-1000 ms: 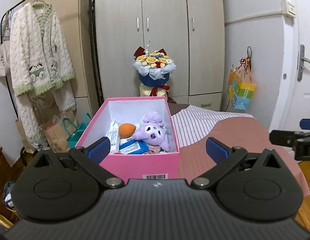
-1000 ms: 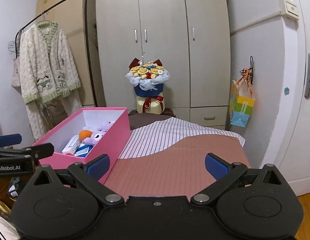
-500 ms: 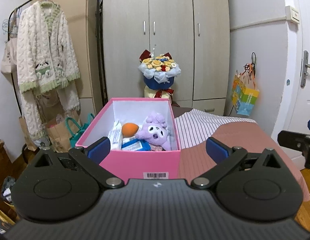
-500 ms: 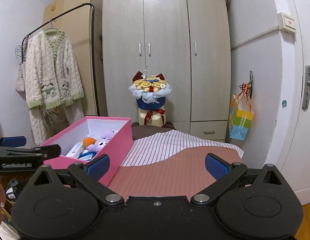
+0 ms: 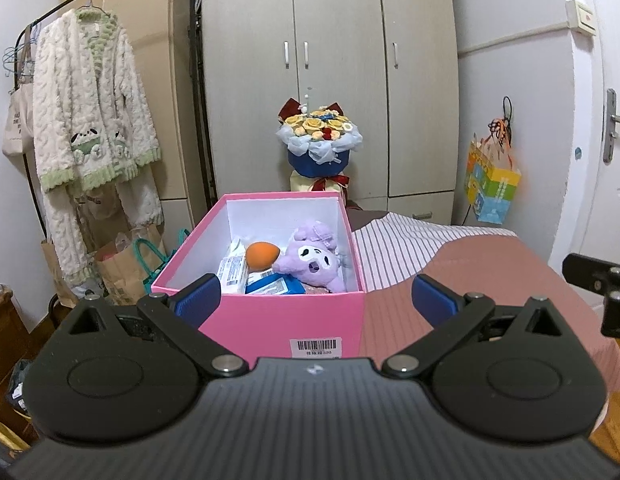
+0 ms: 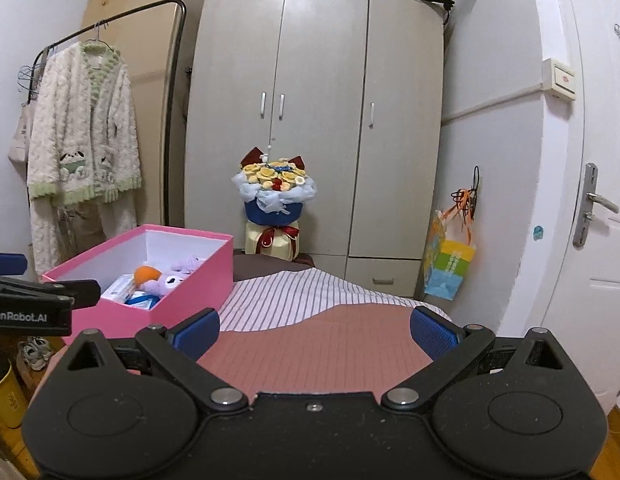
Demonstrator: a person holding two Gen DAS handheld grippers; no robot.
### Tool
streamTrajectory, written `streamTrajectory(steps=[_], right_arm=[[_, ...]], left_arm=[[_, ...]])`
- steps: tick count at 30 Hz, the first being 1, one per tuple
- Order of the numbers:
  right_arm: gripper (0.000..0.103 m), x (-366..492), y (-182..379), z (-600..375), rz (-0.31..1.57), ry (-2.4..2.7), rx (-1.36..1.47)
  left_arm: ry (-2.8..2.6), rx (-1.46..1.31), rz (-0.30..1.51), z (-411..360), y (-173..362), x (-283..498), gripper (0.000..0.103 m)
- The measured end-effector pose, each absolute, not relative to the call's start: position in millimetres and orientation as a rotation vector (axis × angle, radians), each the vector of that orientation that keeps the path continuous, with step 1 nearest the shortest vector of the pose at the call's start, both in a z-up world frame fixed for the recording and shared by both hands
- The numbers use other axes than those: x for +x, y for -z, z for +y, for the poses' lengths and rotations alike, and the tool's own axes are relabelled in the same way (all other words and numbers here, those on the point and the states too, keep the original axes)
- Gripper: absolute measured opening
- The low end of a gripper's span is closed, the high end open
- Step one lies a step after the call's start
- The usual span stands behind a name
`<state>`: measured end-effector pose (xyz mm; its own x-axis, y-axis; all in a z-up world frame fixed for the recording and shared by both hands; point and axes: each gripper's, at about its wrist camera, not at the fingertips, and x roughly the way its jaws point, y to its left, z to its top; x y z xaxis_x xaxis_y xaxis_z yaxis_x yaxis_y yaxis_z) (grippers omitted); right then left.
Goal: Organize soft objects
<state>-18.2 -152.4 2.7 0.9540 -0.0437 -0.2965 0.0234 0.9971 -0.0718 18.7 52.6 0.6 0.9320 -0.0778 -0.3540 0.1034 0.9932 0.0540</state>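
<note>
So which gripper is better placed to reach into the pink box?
Left. The left gripper is open and faces the pink box head-on, directly in front. The right gripper, also open, points over the bed, box off to its left.

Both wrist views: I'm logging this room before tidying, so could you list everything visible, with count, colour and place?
box: one, pink, open, on the bed's left part
plush toy: one, purple, inside the box
ball: one, orange, in the box, left of the toy
packets: several, white and blue, in the box; exact count unclear
bed: one, pink and striped cover
wardrobe: one, grey-beige, back wall
bouquet: one, yellow flowers, blue wrap, before the wardrobe
cardigan: one, cream and green, on the rack at left
gift bag: one, multicoloured, hanging at right
door: one, white, far right
left tongs: open, blue pads, facing the box
right tongs: open, blue pads, over the bed
</note>
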Motion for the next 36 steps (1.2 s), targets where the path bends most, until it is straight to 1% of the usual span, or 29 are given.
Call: streamTrajectory(steps=[12, 36], right_arm=[[0.103, -17.6, -5.0, -157.3, 0.349, 0.03, -0.035], [0.103, -13.5, -1.0, -161.9, 0.364, 0.021, -0.027]], left_arm=[[0.101, 0.096, 0.367, 48.8, -2.9, 15.6, 0.103], [0.091, 0.081, 0.383, 50.7, -0.5, 18.0, 0.103]])
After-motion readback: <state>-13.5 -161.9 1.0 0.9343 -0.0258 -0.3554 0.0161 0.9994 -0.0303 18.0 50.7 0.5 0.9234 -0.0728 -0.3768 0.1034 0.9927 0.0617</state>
